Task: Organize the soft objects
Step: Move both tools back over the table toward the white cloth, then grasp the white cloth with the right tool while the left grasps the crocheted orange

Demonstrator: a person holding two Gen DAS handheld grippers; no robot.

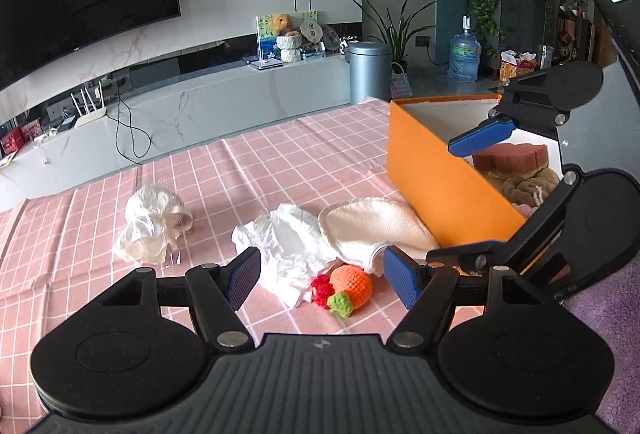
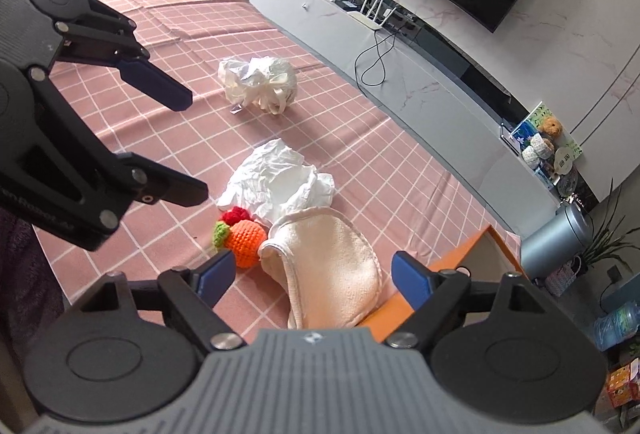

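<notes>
On the pink checked tablecloth (image 1: 120,210) lie a crocheted orange fruit (image 1: 352,284) with red and green bits, a crumpled white tissue (image 1: 288,238), a cream cloth pad (image 1: 372,224) leaning on the orange box (image 1: 436,190), and a knotted white plastic bag (image 1: 150,226). The box holds a brown sponge (image 1: 510,156) and other soft items. My left gripper (image 1: 322,280) is open just above the fruit. My right gripper (image 2: 310,280) is open over the cream pad (image 2: 332,270), beside the fruit (image 2: 244,242); the tissue (image 2: 276,180) and bag (image 2: 260,82) lie beyond it.
The right gripper (image 1: 468,194) hangs over the box's near end in the left wrist view. The left gripper (image 2: 184,146) shows at the left of the right wrist view. A grey TV bench (image 1: 200,102) and a grey bin (image 1: 370,72) stand beyond the table.
</notes>
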